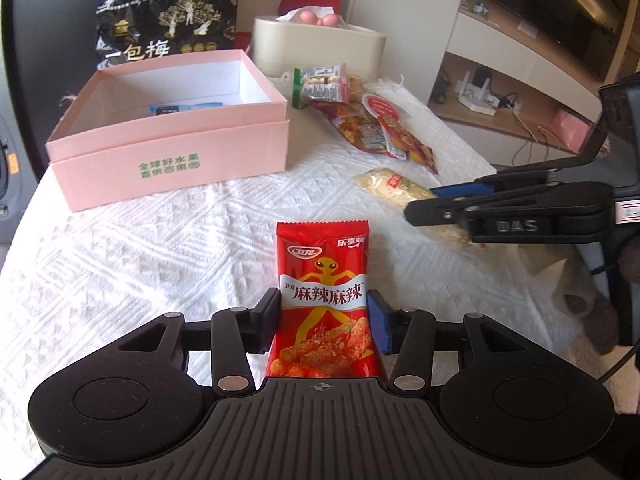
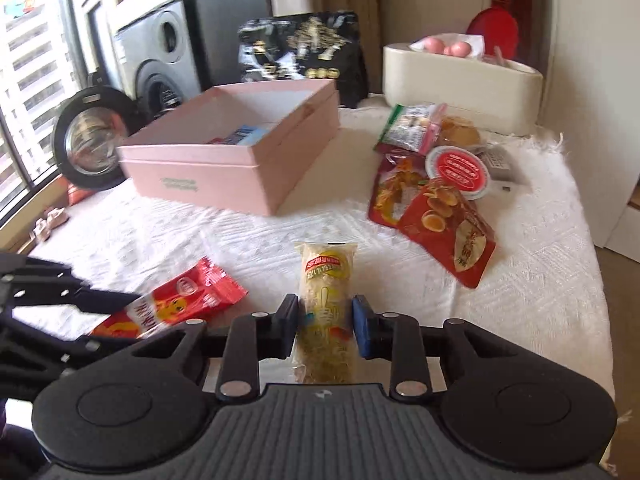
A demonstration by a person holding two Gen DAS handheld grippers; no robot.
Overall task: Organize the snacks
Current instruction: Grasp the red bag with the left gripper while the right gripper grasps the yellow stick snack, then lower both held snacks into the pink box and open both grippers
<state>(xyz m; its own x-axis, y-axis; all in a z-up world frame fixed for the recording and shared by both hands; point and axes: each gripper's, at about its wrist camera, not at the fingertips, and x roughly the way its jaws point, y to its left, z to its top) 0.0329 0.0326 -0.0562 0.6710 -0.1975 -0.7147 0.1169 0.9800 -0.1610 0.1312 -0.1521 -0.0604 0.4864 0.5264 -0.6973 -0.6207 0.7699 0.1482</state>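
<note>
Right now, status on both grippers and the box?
Left gripper shut on red packet. Right gripper shut on yellow packet. Pink box open, path clear.

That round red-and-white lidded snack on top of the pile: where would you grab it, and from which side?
Grip the round snack across its white rim, coming down from above. It lies flat, lid up, on the other packets, so the face offers nothing to pinch, while opposite edges of the rim probably would. Its near side looks clearest; the grey box crowds the far side.
</note>
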